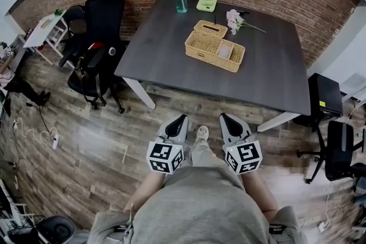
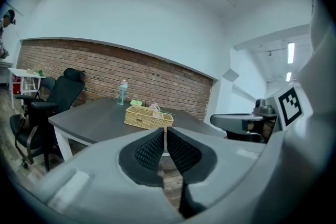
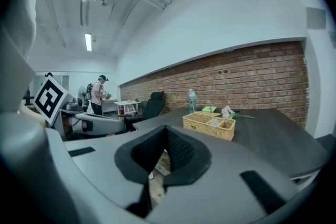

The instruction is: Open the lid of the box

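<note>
A black office chair (image 1: 97, 31) stands left of the dark table (image 1: 166, 60). Near the person, over the wooden floor (image 1: 114, 140), the left gripper (image 1: 180, 119) has its jaws closed on nothing. The wicker box (image 1: 214, 48) sits far off on the table. The right gripper (image 1: 225, 117) is also closed and empty.
</note>
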`<state>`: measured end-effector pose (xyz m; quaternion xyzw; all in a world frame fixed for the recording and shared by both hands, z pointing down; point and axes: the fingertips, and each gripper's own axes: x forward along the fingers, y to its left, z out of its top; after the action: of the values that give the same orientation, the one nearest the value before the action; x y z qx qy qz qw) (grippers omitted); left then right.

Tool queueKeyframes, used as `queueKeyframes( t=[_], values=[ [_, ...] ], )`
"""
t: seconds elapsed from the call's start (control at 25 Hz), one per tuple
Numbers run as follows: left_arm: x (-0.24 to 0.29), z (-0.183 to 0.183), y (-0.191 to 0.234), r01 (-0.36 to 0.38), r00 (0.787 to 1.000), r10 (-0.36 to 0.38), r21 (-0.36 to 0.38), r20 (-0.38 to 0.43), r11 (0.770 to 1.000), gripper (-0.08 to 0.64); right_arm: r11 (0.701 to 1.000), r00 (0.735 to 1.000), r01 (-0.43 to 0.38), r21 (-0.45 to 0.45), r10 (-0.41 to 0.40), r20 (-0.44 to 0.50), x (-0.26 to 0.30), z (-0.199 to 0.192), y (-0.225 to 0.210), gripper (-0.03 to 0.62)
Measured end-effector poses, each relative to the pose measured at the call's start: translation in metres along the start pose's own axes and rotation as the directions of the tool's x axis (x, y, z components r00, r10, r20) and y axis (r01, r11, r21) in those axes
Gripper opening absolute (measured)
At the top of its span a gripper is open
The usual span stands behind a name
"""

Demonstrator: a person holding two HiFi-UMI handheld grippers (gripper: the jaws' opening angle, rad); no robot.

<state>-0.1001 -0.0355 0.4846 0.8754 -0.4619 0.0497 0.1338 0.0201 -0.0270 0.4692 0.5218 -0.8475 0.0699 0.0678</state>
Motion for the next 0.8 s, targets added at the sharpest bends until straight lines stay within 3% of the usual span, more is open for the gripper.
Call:
queueKeyframes(
  t=[0.8],
  values=[
    [-0.018, 0.0, -0.013, -0.001, 1.0, 0.001, -0.013, 0.022, 1.0, 0.028, 0.999, 1.0, 0.004, 0.039, -0.004, 0.013, -0.028, -0.002, 0.008, 0.0]
  ],
)
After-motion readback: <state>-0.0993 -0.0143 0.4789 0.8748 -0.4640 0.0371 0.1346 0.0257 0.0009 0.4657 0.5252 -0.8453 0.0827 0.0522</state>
